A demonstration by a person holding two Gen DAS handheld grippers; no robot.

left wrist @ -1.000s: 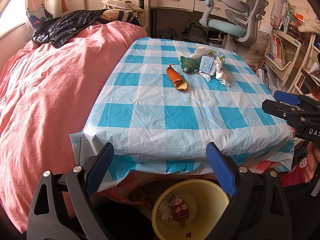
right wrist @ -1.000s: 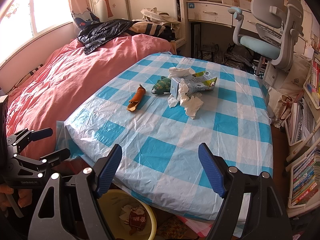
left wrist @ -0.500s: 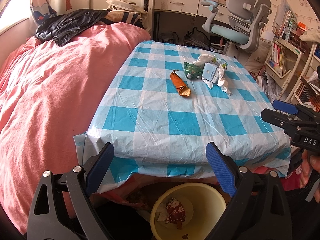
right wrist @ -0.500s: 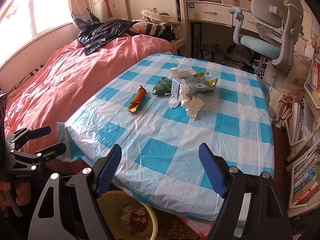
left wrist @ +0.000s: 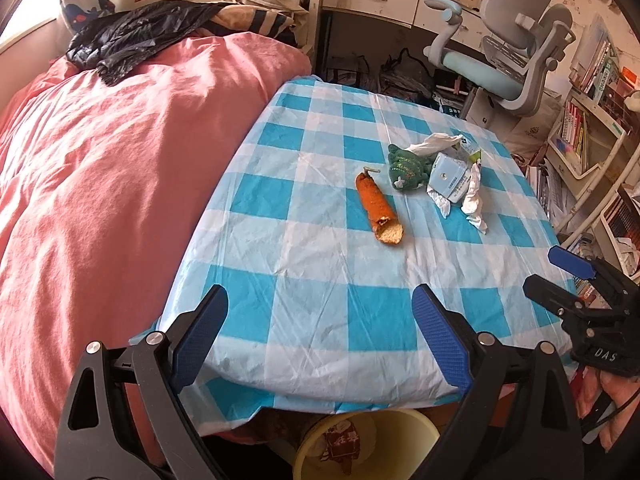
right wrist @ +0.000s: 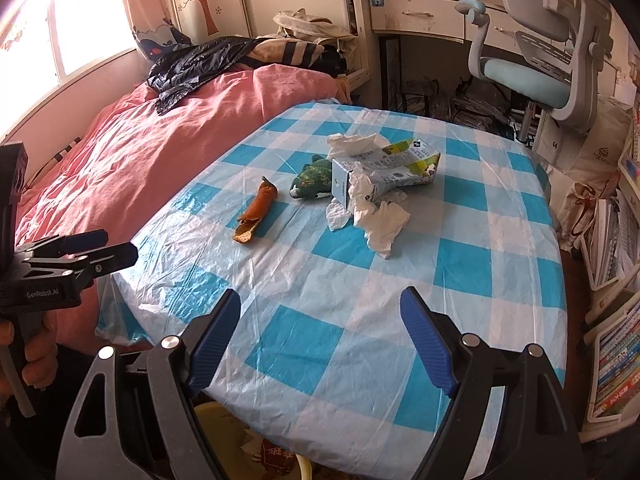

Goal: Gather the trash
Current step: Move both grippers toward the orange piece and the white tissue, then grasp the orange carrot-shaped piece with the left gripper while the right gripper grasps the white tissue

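On the blue-checked tablecloth (left wrist: pixel 312 264) lie an orange peel (left wrist: pixel 378 208), a green crumpled wrapper (left wrist: pixel 406 168), a pale blue carton (left wrist: pixel 450 176) and white tissues (left wrist: pixel 472 200). The same things show in the right wrist view: peel (right wrist: pixel 256 212), green wrapper (right wrist: pixel 314 180), carton (right wrist: pixel 384 172), tissues (right wrist: pixel 380 220). My left gripper (left wrist: pixel 320 336) is open and empty over the table's near edge. My right gripper (right wrist: pixel 320 340) is open and empty, also at the near edge. A yellow bin (left wrist: pixel 404 440) with trash inside stands under the table edge.
A pink bed cover (left wrist: pixel 100 184) fills the left, with a black bag (left wrist: pixel 132 40) on it. A grey and blue desk chair (left wrist: pixel 504 64) and a desk stand behind the table. Bookshelves (right wrist: pixel 616 320) crowd the right side.
Both grippers have moved forward and up over the table's near edge. The bin has slid toward the bottom of both views. Both stay open and empty.
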